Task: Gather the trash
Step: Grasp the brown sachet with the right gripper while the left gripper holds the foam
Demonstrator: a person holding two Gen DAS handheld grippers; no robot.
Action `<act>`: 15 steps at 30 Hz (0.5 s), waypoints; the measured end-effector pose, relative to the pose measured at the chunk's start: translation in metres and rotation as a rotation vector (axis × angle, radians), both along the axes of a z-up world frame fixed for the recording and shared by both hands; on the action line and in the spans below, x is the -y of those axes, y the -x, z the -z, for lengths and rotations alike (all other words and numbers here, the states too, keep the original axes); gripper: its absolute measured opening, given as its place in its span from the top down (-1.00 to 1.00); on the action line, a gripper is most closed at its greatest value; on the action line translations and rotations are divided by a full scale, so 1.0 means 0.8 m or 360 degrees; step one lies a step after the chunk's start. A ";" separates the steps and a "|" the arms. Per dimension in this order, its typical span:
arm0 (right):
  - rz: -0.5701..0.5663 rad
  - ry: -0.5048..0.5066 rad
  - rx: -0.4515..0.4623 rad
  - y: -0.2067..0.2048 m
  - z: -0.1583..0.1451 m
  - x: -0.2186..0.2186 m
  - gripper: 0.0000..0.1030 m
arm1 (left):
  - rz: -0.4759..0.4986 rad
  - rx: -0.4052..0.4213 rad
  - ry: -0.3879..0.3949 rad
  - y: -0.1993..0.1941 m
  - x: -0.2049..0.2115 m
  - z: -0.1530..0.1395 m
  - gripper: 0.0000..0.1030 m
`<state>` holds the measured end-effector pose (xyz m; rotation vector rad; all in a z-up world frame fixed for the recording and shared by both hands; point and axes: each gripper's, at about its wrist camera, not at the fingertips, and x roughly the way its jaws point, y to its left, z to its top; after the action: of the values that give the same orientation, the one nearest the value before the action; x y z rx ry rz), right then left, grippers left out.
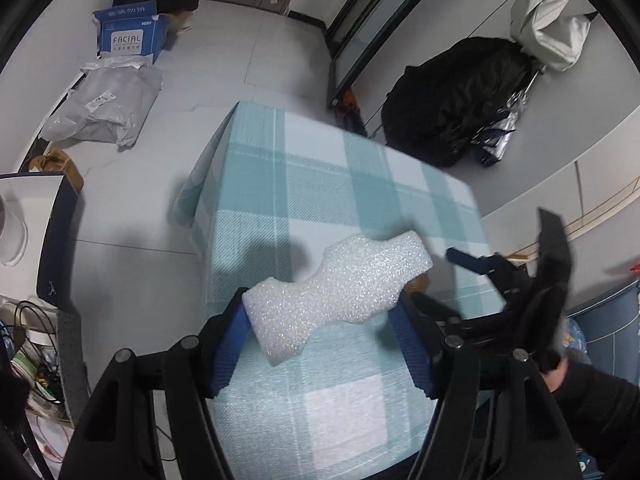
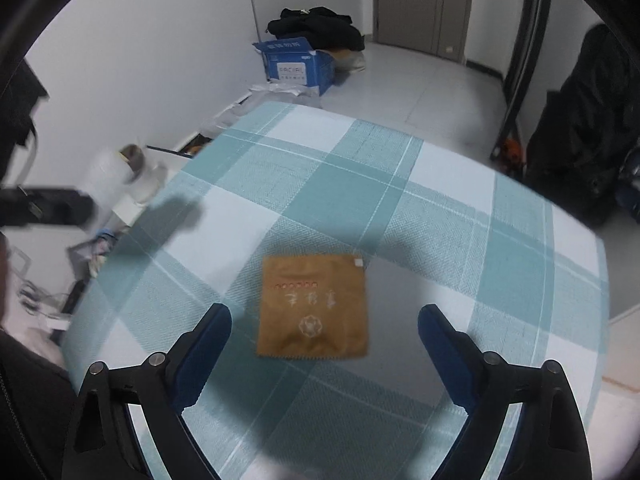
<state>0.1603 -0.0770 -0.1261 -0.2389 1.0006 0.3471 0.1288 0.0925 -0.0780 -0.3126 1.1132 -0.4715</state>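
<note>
Foam scrap clamped in the left gripper [image 1: 320, 320], brown packet under the wide right gripper [image 2: 325, 320].

The wavy white grainy foam piece [image 1: 340, 292] hangs above the teal-checked woven tablecloth [image 1: 320, 184], long axis across the blue ribbed pads. The flat square brown paper sachet [image 2: 314, 306] lies mid-table, untouched between spread jaws.

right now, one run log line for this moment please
left claw: shut on foam piece | right claw: open above brown packet | packet flat on checked tablecloth
</note>
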 end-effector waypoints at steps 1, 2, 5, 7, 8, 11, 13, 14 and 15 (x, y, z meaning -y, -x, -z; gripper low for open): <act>-0.0002 0.0015 -0.0003 -0.001 0.003 -0.002 -0.64 | -0.0001 0.0003 0.0013 0.000 0.000 -0.001 -0.27; -0.0002 0.0028 -0.0015 -0.002 0.008 -0.004 -0.58 | 0.0002 0.0008 0.0024 0.001 -0.001 -0.001 -0.27; -0.0012 0.0038 0.0025 -0.003 0.015 -0.008 -0.45 | 0.0006 0.0007 0.0052 0.000 0.000 -0.003 -0.27; -0.0013 0.0034 0.0047 -0.002 0.016 -0.010 -0.44 | -0.0011 -0.0007 0.0086 -0.002 -0.005 -0.002 -0.27; -0.0010 0.0034 0.0055 -0.002 0.016 -0.012 -0.44 | -0.0018 -0.0003 0.0085 -0.002 -0.007 -0.003 -0.27; -0.0042 0.0027 0.0057 -0.002 0.016 -0.016 -0.34 | -0.0033 0.0009 0.0100 -0.003 -0.009 -0.006 -0.27; -0.0063 0.0027 0.0053 -0.001 0.016 -0.018 -0.23 | -0.0032 0.0013 0.0097 -0.003 -0.008 -0.006 -0.27; -0.0084 0.0028 0.0052 -0.001 0.015 -0.020 -0.19 | -0.0031 0.0012 0.0095 -0.003 -0.007 -0.006 -0.27; -0.0096 0.0037 0.0051 -0.001 0.015 -0.020 -0.15 | -0.0026 0.0012 0.0093 -0.002 -0.006 -0.006 -0.27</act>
<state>0.1613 -0.0609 -0.1382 -0.2953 0.9678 0.3858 0.1308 0.0975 -0.0734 -0.3705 1.0904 -0.4910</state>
